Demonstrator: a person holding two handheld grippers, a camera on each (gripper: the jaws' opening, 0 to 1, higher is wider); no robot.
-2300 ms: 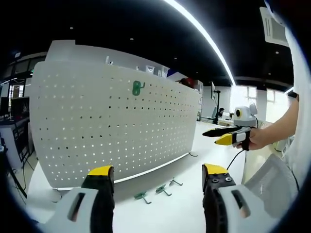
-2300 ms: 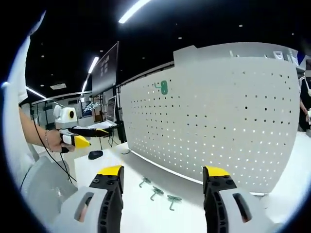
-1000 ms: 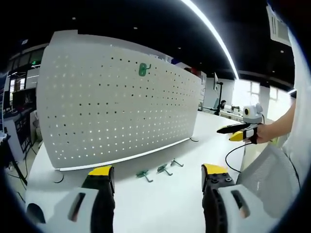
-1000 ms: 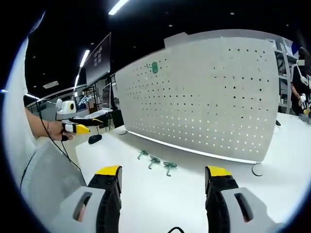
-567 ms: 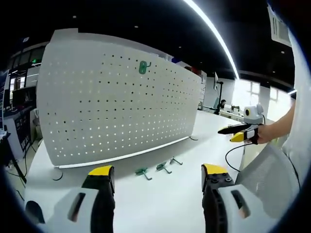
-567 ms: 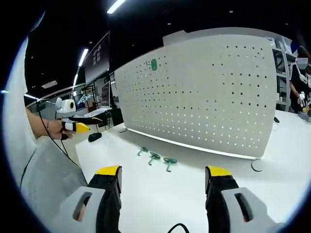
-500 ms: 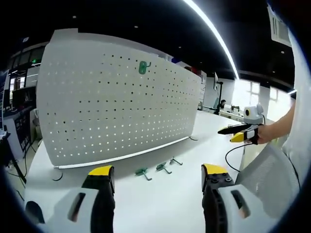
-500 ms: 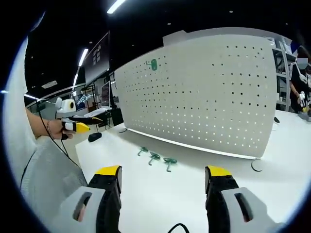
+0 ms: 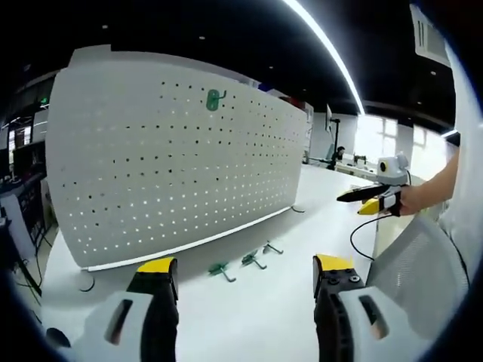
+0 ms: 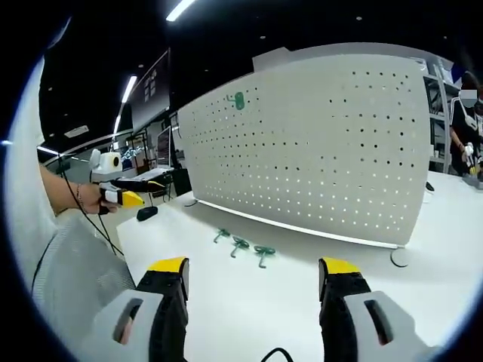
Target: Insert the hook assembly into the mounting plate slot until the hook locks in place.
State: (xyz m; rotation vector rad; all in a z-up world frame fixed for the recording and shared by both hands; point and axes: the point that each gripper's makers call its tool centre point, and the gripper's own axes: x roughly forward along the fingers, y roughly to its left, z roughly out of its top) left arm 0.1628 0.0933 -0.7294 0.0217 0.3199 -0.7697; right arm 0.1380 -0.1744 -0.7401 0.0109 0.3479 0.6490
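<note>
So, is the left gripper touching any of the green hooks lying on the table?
Apart. In the left gripper view, bare white table lies between the open left gripper and the three green hooks near the pegboard.

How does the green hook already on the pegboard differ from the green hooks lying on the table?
The mounted hook sits high on the white pegboard, held against its face; the three loose hooks lie flat on the table in a short row before the board's foot. The mounted one stands alone, the loose ones close together. All are green, and neither open gripper touches any.
</note>
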